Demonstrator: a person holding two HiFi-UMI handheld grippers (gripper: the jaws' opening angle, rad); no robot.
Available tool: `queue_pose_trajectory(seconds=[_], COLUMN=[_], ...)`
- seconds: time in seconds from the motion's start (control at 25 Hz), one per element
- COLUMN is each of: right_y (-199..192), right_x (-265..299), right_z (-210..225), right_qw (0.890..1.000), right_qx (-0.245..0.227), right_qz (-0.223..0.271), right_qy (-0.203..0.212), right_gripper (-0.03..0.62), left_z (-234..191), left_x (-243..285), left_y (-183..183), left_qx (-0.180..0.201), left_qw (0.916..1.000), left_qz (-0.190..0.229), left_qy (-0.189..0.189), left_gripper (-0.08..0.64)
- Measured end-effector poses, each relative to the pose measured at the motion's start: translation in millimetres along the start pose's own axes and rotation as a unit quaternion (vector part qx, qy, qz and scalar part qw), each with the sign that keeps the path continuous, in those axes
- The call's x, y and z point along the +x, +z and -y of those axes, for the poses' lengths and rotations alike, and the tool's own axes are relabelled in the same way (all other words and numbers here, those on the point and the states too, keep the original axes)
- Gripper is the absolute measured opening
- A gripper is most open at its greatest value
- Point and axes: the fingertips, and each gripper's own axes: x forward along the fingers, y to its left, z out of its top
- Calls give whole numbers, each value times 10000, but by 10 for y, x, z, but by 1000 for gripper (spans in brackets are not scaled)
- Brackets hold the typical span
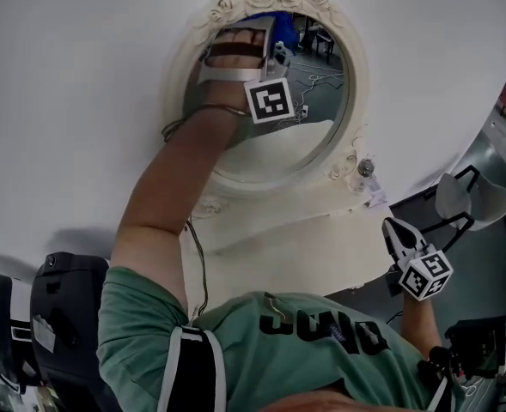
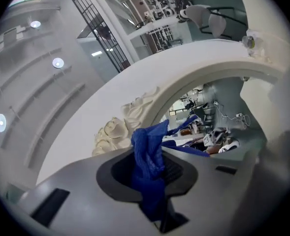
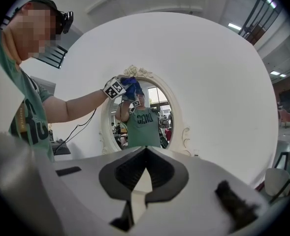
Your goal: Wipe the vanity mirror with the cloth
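The blue cloth (image 2: 149, 166) is bunched between the jaws of my left gripper (image 2: 152, 181), which are clamped on it. A loose tuft sticks out ahead toward the glass. It sits at the very top of the oval vanity mirror (image 1: 317, 84), just under the carved roses of the cream frame (image 1: 356, 93). The mirror is on the white round table (image 1: 81, 101).

My worry is how little cloth leads the tool. If I press in or sweep down at this angle, I think the hard jaw tips could meet the glass before the fabric does and leave a mark. The bunch could also drag out of the pinch.

Pushing this high on the frame might rock or tip the mirror, because nothing is steadying it. My right gripper (image 1: 399, 234) hangs well apart, off the table's edge, with its jaws pressed together on nothing. The thin cable (image 1: 192, 247) trailing along my left arm runs past the frame's lower rim and could snag there on a long stroke.
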Motion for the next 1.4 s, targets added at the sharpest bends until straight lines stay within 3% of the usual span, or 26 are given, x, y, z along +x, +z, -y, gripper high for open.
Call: queue_pose_trajectory(seconds=[0.12, 0.44, 0.6, 0.76, 0.92, 1.16, 1.32, 1.4], right_y=[-27, 6, -70, -152, -198, -327, -403, -417], right_x=[-34, -10, 55, 59, 41, 1, -29, -61], right_z=[24, 41, -3, -20, -8, 120, 160, 184], right_qw=[10000, 10000, 9999, 9997, 9993, 9982, 9973, 9971], right_qx=[13, -12, 12, 84, 116, 227, 278, 300], right_qz=[-29, -31, -126, -220, -349, -485, -575, -570], right_qy=[-26, -9, 61, 29, -55, -275, -369, -398], right_gripper=[5, 5, 5, 5, 5, 5, 5, 5], left_z=[131, 49, 285, 1031, 2008, 3578, 4427, 4565], left_x=[129, 138, 88, -200, -616, -1300, -1778, -1853], left_y=[-7, -11, 126, 542, 968, 1456, 1539, 1545], left_qx=[-22, -175, -272, -153, -56, 328, 610, 632], left_qw=[9998, 9995, 9996, 9973, 9891, 9671, 9423, 9411], left_qz=[-72, -210, -3, 480, 843, 1171, 1337, 1282], left_qy=[-162, 183, -41, -530, -1207, -2236, -3008, -3063], left_gripper=[80, 74, 67, 66, 65, 66, 68, 71])
